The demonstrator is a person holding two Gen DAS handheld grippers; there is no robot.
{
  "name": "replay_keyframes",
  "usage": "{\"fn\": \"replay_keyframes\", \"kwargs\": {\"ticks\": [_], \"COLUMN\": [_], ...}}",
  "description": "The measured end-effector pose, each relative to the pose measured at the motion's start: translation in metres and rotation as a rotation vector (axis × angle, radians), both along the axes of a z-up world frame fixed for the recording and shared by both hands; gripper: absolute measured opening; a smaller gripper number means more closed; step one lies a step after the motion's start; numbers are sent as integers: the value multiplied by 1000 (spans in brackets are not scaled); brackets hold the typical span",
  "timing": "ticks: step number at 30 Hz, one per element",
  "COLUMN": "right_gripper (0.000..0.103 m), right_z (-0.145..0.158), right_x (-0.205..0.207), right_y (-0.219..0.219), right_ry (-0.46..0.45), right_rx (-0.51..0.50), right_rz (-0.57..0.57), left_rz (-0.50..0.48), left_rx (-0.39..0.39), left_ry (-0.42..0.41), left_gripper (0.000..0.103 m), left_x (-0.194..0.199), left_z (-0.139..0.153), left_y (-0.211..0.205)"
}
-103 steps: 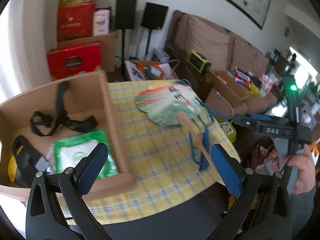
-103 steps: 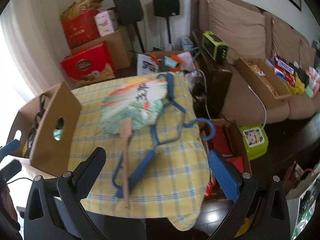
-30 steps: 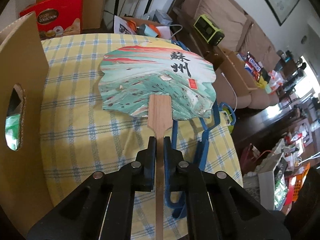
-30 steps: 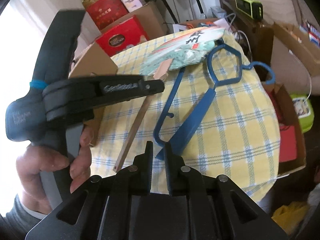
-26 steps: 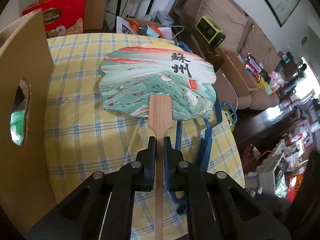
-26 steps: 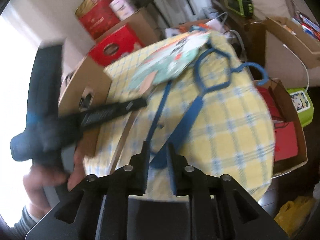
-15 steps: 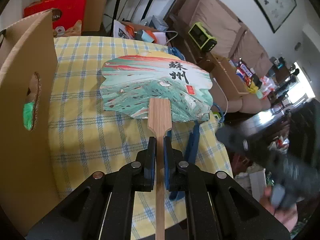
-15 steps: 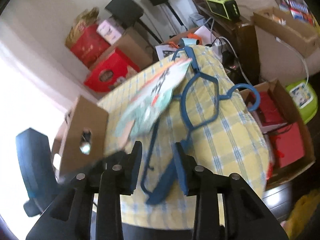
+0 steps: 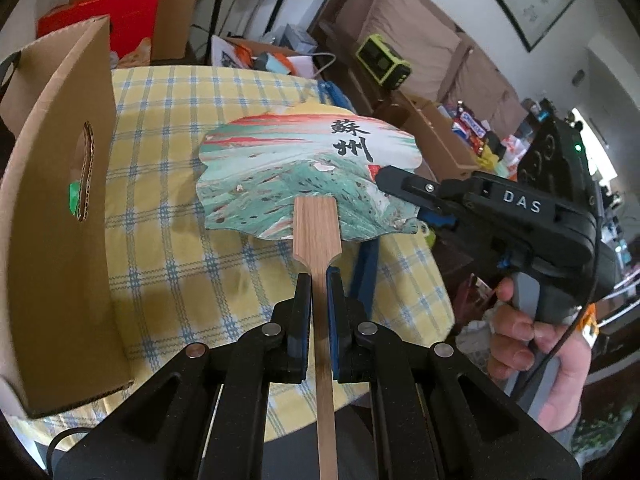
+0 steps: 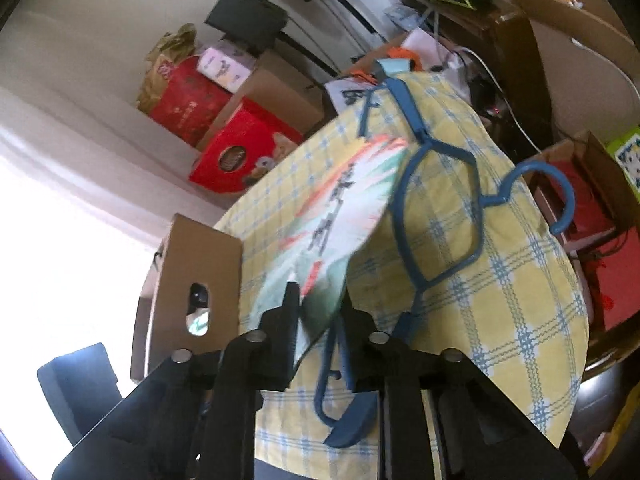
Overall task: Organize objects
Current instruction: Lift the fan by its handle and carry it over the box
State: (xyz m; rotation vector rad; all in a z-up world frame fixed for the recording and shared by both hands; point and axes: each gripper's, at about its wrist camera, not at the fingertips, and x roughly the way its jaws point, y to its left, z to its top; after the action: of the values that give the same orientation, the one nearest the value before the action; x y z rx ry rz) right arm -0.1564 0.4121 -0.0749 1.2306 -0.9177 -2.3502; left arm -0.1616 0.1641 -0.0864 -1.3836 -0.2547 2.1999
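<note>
My left gripper (image 9: 318, 294) is clamped tight on the wooden handle of the fan (image 9: 308, 176), low in the centre of its frame. My right gripper (image 10: 316, 308) has just been closing, pinched on the fan's painted edge. Beyond, the blue hanger (image 10: 436, 216) lies on the checked tablecloth (image 10: 520, 300); the cardboard box (image 9: 60, 208) stands at far left.
</note>
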Motion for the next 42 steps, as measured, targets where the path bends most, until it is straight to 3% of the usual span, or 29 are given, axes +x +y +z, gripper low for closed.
{"fn": "replay_keyframes", "kwargs": {"ticks": [11,16,21,30,42], "right_gripper": [14,15,15,15,16], "right_z": [76,108,124,117,77], "right_x": [24,27,21,9,4], "right_y": [-26,-57,-93,-164,-237], "right_ry": [162,226,248,223,164], "right_rx": [15,3,0,-26,-3], "right_rz": [68,113,162,237,306], "left_rz": [-70,-84,-85,-64,-68], "left_rx": [61,26,-33,-111,-174], "left_ry": [92,169,208,208,135], "left_gripper": [8,8,8,7,7], "left_x": [22,27,28,30,21], "left_z": [71,116,139,142,111], "left_y": [-32,-63,-95,-164,-233]}}
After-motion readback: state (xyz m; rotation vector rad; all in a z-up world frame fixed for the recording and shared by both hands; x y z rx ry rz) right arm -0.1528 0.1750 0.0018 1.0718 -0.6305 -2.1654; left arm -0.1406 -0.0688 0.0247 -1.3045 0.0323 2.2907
